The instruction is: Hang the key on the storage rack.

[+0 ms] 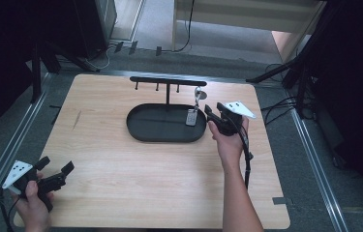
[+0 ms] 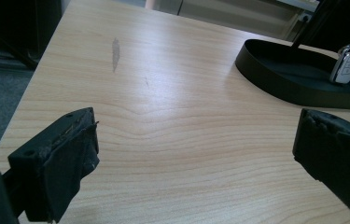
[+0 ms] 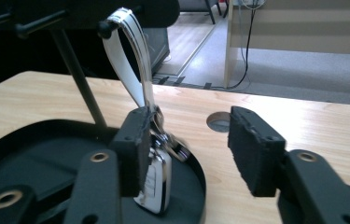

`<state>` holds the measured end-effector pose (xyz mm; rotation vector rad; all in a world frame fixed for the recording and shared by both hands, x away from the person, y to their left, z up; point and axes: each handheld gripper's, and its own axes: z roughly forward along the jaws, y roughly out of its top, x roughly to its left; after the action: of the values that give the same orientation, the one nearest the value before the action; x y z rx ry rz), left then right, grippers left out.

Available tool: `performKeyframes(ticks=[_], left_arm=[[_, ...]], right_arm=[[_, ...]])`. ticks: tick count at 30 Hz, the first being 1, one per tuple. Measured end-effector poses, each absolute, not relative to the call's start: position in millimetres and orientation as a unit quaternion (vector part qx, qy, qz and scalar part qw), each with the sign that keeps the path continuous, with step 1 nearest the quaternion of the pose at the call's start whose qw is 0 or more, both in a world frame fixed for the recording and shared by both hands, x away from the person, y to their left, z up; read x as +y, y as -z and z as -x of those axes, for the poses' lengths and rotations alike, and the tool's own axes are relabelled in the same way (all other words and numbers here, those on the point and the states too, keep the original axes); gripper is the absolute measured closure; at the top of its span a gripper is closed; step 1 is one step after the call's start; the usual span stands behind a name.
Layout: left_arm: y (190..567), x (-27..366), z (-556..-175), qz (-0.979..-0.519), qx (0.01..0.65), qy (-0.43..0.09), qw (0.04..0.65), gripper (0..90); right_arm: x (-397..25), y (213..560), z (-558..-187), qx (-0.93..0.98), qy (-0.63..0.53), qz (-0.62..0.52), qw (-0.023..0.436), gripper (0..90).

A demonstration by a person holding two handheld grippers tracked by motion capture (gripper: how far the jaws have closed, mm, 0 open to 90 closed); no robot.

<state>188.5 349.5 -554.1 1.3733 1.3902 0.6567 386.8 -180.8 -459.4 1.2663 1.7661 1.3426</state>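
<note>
Wooden table (image 1: 121,164) | key fob (image 1: 191,117) hanging from rack (image 1: 168,81) over black tray (image 1: 143,130) | right gripper (image 1: 213,116) beside fob, jaws apart | left gripper (image 1: 55,169) near-left, jaws apart, holding nothing

desk (image 1: 121,193): light wood grain top, rounded corners, one dark smudge (image 1: 77,119) near its left side, seen also in the left gripper view (image 2: 115,48). small round hole (image 3: 219,122) in the top at the far right. grey carpet floor (image 1: 5,130) around the desk, metal rails (image 1: 314,159) along both sides. black stand legs (image 1: 285,67) at far right. black cable (image 1: 187,29) running over the floor toward a pale wooden cabinet (image 1: 247,14) behind.
</note>
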Motion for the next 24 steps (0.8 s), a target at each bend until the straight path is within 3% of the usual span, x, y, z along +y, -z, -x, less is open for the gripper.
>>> performKeyframes(ticks=[2, 3, 4, 6, 9, 16, 24], left_arm=[[554, 349, -188, -0.571, 0.578, -0.274, 0.515, 0.1], [554, 349, -188, -0.571, 0.578, -0.274, 0.515, 0.2], [554, 349, -188, -0.571, 0.578, -0.275, 0.514, 0.1], [554, 349, -188, -0.571, 0.578, -0.275, 0.514, 0.2], [554, 349, -188, -0.573, 0.578, -0.277, 0.512, 0.1], [554, 348, -188, -0.572, 0.577, -0.28, 0.511, 0.1], [554, 348, -187, -0.57, 0.579, -0.281, 0.51, 0.1]], right_arm=[[-190, 457, -378, 0.665, -0.487, -0.486, 0.291, 36.0], [-190, 457, -378, 0.665, -0.487, -0.486, 0.291, 36.0], [-197, 457, -371, 0.66, -0.482, -0.497, 0.293, 27.5], [-201, 457, -368, 0.66, -0.479, -0.5, 0.292, 24.7], [-217, 459, -355, 0.657, -0.469, -0.513, 0.294, 12.8], [-240, 466, -338, 0.658, -0.467, -0.514, 0.292, 1.6], [-260, 476, -315, 0.654, -0.468, -0.517, 0.293, 0.0]])
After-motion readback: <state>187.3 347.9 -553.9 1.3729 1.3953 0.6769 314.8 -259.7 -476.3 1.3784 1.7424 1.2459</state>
